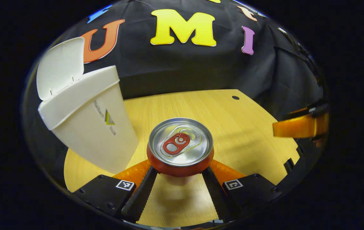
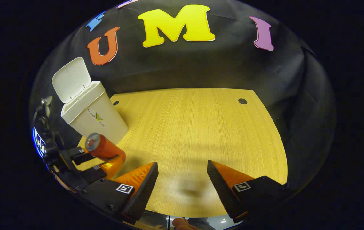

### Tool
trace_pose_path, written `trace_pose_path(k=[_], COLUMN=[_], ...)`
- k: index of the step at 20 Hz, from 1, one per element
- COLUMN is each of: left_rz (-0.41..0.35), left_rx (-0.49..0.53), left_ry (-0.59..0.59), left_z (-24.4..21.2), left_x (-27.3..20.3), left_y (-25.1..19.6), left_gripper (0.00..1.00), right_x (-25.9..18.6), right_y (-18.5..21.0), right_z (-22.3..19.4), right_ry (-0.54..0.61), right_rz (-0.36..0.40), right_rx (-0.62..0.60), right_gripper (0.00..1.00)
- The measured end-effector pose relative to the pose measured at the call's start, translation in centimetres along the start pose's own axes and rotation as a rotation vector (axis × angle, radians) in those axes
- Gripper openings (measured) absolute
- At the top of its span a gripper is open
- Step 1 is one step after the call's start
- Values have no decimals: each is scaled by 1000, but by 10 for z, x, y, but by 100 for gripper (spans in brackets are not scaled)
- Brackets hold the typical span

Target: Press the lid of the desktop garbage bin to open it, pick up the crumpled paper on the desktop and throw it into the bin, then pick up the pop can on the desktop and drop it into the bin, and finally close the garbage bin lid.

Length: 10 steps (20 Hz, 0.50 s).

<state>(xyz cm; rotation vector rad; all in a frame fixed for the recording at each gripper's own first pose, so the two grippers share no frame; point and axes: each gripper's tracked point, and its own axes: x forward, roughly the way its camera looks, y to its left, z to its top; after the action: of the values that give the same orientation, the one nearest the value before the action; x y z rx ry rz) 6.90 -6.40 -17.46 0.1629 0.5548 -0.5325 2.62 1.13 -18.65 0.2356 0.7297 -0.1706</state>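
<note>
A red pop can [image 1: 180, 147] with a silver top is held between the fingers of my left gripper [image 1: 180, 172], lifted above the wooden desktop [image 1: 233, 127]; its shadow lies below it. The white garbage bin [image 1: 86, 124] stands to the left with its lid [image 1: 59, 66] flipped up. In the right gripper view the can [image 2: 103, 147] hangs in the left gripper at the far left, in front of the bin [image 2: 94, 115], whose lid [image 2: 70, 78] is raised. My right gripper [image 2: 182, 174] is open over the bare desktop [image 2: 194, 127]. The bin's inside is hidden.
The right gripper's finger [image 1: 297, 126] pokes in at the right edge of the left gripper view. Small dark holes [image 2: 242, 101] mark the desktop near its far corners. The black cloth wall rises behind the desk.
</note>
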Motion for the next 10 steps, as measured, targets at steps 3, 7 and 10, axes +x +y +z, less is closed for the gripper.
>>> trace_pose_path(k=[3,7,10], left_rz=[34,135,179], left_rx=[-55,-68,-83], left_ry=[-19,-43,-80], left_z=[43,99,138], left_x=[-40,-65,-80], left_y=[14,57,90], left_gripper=[86,86,86], right_x=[2,3,4], right_y=[-2,-2,6], right_z=[-6,-13,-15], right_ry=[3,13,20], right_rz=[16,32,39], right_rx=[9,22,43], right_gripper=[97,97,97])
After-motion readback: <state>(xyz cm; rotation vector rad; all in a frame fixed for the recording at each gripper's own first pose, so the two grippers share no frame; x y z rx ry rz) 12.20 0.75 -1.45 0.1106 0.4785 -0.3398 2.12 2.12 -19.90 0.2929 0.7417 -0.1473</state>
